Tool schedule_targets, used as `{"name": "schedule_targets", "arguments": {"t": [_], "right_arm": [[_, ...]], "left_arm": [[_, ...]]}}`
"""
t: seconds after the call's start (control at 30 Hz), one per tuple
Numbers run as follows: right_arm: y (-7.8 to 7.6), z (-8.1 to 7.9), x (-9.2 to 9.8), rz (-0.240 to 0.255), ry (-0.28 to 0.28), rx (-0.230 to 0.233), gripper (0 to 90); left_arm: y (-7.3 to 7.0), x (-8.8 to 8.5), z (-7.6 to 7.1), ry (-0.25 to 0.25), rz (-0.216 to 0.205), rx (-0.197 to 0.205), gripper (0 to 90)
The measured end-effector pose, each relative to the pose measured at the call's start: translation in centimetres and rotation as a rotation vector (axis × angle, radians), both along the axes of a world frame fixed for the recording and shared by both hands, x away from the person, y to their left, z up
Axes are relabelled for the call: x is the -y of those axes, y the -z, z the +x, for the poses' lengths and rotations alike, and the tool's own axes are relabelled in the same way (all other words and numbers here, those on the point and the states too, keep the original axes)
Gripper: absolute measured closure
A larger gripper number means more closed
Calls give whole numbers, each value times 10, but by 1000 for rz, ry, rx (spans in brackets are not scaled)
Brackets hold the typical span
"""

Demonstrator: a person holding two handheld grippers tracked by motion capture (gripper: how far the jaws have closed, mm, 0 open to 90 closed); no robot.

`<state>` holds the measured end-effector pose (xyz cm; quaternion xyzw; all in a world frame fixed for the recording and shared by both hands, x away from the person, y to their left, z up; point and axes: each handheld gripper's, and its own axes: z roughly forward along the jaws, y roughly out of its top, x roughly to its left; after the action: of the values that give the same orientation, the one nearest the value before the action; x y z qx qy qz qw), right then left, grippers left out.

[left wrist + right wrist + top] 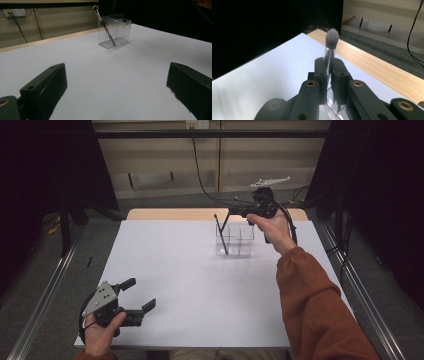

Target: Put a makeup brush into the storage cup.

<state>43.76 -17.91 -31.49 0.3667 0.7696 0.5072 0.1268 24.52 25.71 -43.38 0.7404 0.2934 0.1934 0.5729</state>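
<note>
Right now the person's right hand (pixel 274 227) is reaching far across the white table (pixel 190 285), its rust-orange sleeve (pixel 312 300) stretching up from the bottom of the high view. It is holding the right gripper (pixel 231 212) roughly level above the clear organizer (pixel 235 240), with the jaws pointing toward the left of that view. In the right gripper view the two black jaws are pressing together on the shaft of a makeup brush (pixel 331 47), just below its grey bristle head. The brush is leaning at a slant, its lower end sitting inside the organizer's left compartment and its top tilting leftward.

Meanwhile the left hand (pixel 102 335) is resting at the near left corner of the table, holding the left gripper (pixel 145 312) low over the surface with its jaws spread wide and nothing between them; they are pointing toward the organizer, which is standing well apart.

Much of the brush's handle is sitting behind the closed jaws in the right gripper view, and only a glimpse of clear plastic is showing beneath them. How the brush's tip is meeting the organizer's floor is hard to make out.
</note>
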Motion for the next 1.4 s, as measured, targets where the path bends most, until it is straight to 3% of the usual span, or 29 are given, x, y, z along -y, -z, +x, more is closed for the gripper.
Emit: {"name": "schedule_targets", "arguments": {"t": [0.63, 1.4], "right_arm": [[24, 13, -6, -60, 16, -51, 839], [45, 14, -7, -63, 17, -76, 839]], "left_arm": [[1, 0, 0, -2, -3, 3, 30], [3, 2, 0, 0, 12, 3, 30]]}}
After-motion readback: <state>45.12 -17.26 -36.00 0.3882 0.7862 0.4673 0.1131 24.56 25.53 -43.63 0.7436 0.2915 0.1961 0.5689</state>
